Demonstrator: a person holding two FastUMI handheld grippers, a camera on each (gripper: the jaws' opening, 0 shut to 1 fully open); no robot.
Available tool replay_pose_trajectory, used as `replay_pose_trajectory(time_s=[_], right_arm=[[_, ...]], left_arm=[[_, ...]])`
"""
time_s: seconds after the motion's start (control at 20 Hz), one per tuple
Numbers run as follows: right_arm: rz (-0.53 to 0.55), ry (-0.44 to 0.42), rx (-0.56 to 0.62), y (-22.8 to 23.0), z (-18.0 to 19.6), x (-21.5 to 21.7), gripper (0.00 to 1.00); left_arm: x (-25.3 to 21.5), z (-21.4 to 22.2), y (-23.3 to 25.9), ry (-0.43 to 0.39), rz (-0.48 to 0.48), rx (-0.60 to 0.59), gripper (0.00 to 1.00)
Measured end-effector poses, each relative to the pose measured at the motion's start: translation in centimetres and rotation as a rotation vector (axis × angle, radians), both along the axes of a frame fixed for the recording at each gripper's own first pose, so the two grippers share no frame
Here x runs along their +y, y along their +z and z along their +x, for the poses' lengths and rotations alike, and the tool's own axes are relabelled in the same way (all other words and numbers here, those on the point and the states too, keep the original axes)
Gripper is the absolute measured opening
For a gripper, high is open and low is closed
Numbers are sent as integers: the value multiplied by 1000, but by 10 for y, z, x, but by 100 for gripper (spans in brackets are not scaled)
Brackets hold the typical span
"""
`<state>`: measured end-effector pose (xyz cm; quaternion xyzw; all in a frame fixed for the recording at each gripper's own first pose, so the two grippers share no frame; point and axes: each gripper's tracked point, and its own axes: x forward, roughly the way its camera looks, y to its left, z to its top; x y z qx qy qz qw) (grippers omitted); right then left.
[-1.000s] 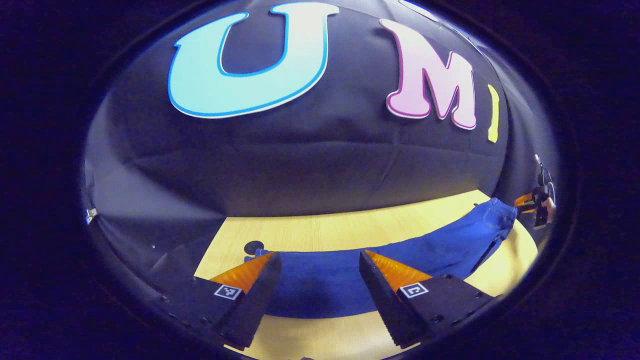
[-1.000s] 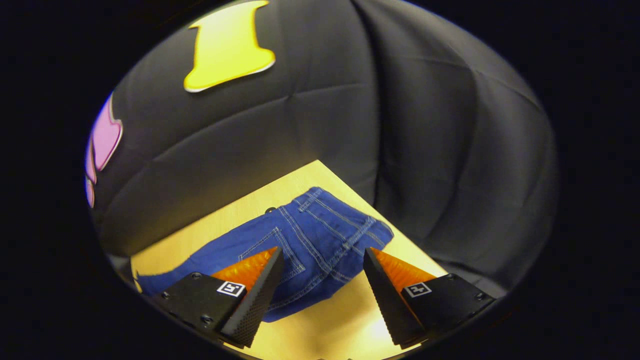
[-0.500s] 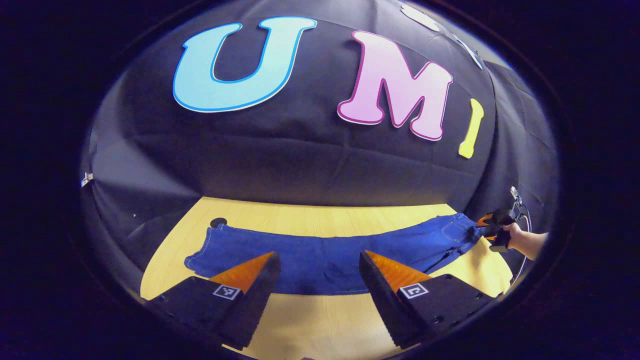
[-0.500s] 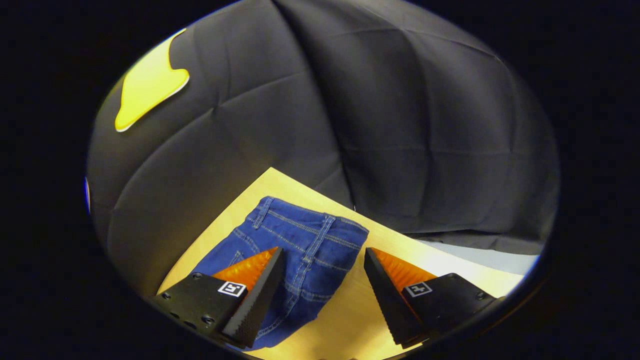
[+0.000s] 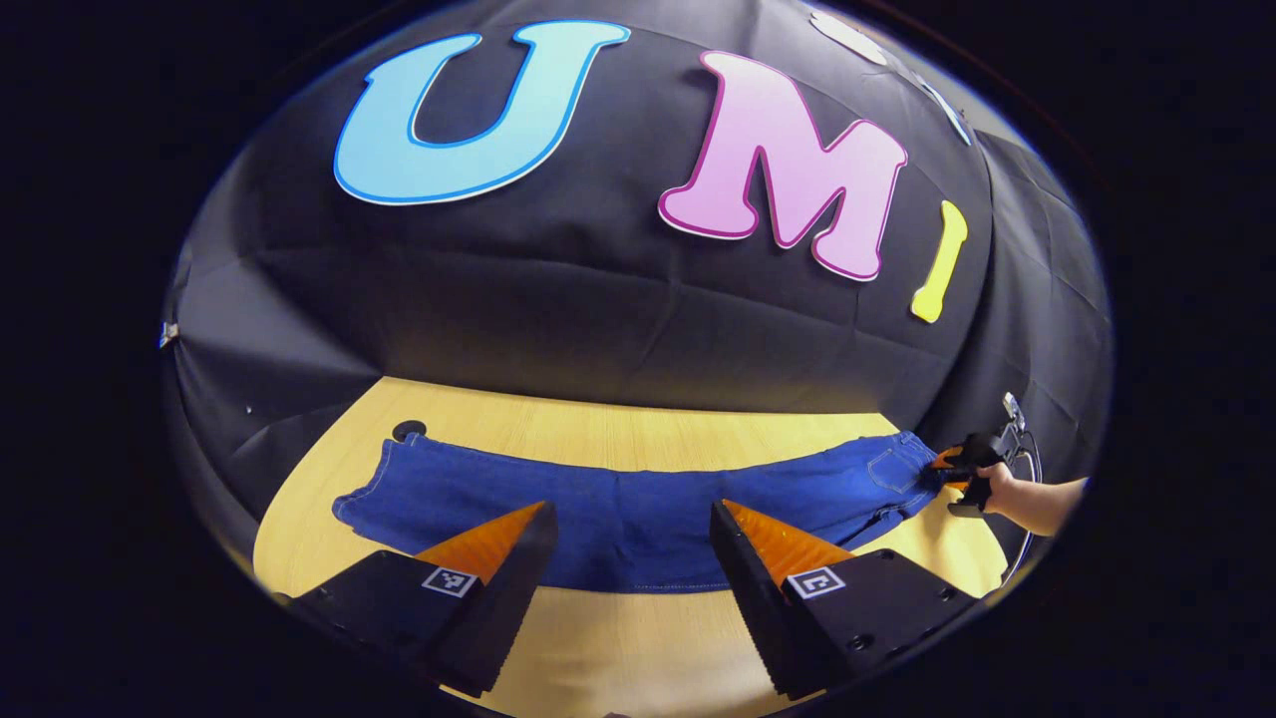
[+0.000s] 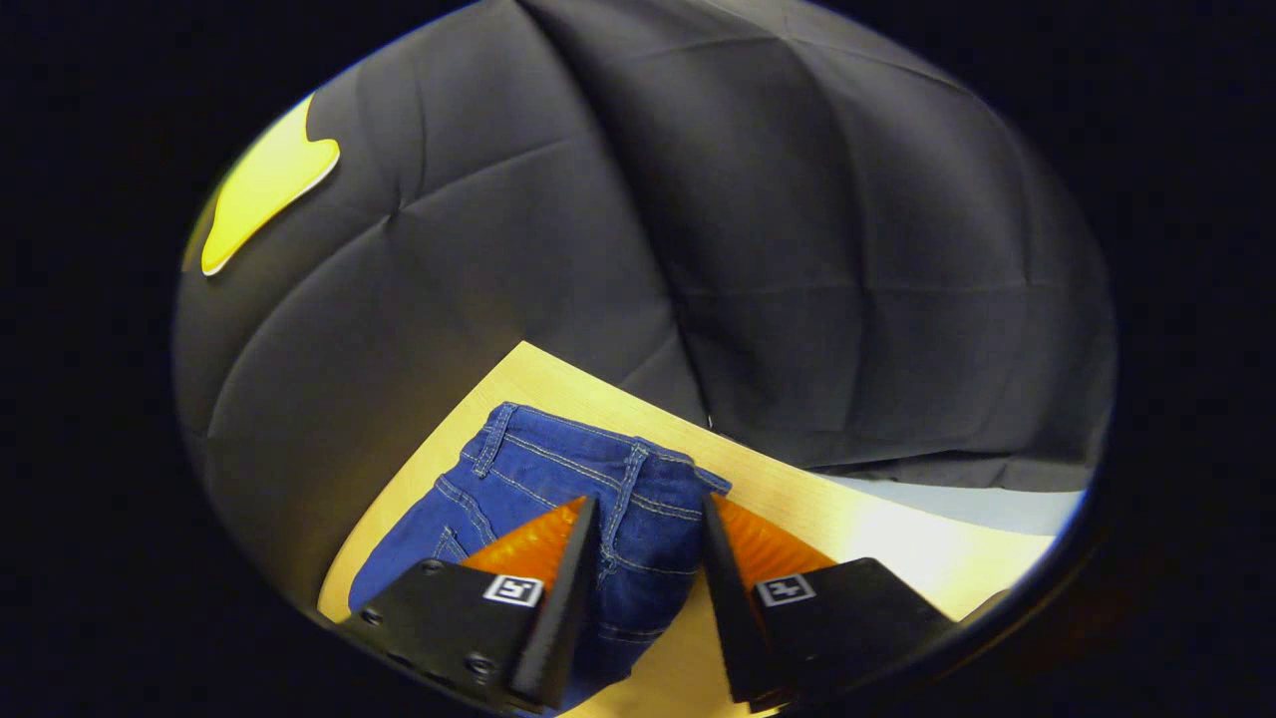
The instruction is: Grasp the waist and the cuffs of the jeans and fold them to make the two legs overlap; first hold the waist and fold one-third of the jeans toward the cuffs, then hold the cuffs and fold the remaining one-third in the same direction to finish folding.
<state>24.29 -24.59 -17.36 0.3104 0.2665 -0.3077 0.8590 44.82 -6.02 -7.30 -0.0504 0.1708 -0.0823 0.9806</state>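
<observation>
**Grippers close in on jeans stretched across the table**

Right gripper (image 6: 650, 558) first: its jaws stand narrowed around the waist end of the jeans (image 6: 558, 499), a strip of denim showing between them; whether both fingers actually press the cloth I cannot tell. My left gripper (image 5: 628, 568) hangs wide apart above the middle of the legs, gripping nothing.

The jeans lie flat and full length along the wooden table (image 5: 638, 439), near its back edge, with the cuffs (image 5: 374, 489) toward one end and the waist (image 6: 598, 449) at the other, close to the table's corner.

Denim like this should be soft but fairly heavy, I judge; it will sag and drag when lifted rather than slide. The thick, stitched waistband and the hemmed cuffs look like the firmest places to pinch.

From the left gripper view comes the whole garment end to end, plus my other hand (image 5: 997, 489) at the waist. From the right gripper view come the seams and belt loops up close, with the legs running away past the frame's edge.
</observation>
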Motion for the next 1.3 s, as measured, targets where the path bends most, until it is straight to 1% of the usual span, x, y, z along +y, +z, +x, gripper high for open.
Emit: replay_pose_trajectory(time_s=[0.05, 0.1, 0.15, 0.2, 0.25, 0.3, 0.4, 0.55, 0.7, 0.85, 0.95, 1.15, 1.25, 1.3], right_arm=[[23, 16, -5, -3, 3, 6, 58], [31, 23, -4, -5, 4, 13, 42], [-1, 20, -23, -1, 7, 10, 26], [-23, 36, -17, -6, 10, 8, 6], [-44, 52, -17, 5, 4, 10, 21], [-55, 57, -31, 11, 6, 11, 11], [-98, 72, -95, 38, 10, 13, 11], [-151, 132, -176, 87, 19, 38, 10], [-222, 209, -271, 140, 32, 78, 10], [-252, 291, -387, 193, 21, 122, 10], [-260, 370, -449, 225, 2, 154, 10], [-194, 542, -545, 250, -27, 273, 10], [-170, 641, -568, 235, -48, 325, 10], [-151, 694, -564, 224, -51, 346, 10]], left_arm=[[-2, 0, 1, 4, -13, 2, 97], [-2, 0, -1, 9, -21, 5, 97], [-3, -1, -2, 12, -26, 8, 97], [-3, -3, -2, 15, -32, 11, 97], [-2, -3, -2, 17, -34, 15, 97], [0, -4, -2, 21, -32, 16, 97], [5, -6, -1, 27, -29, 14, 97], [13, -9, 1, 40, -42, 6, 97], [19, -18, 4, 50, -55, -7, 97], [25, -26, 6, 65, -58, -20, 97], [26, -30, 9, 72, -92, -34, 97], [36, -42, 4, 80, -142, -37, 97], [42, -48, -3, 80, -147, -35, 97], [45, -51, -7, 82, -151, -36, 97]])
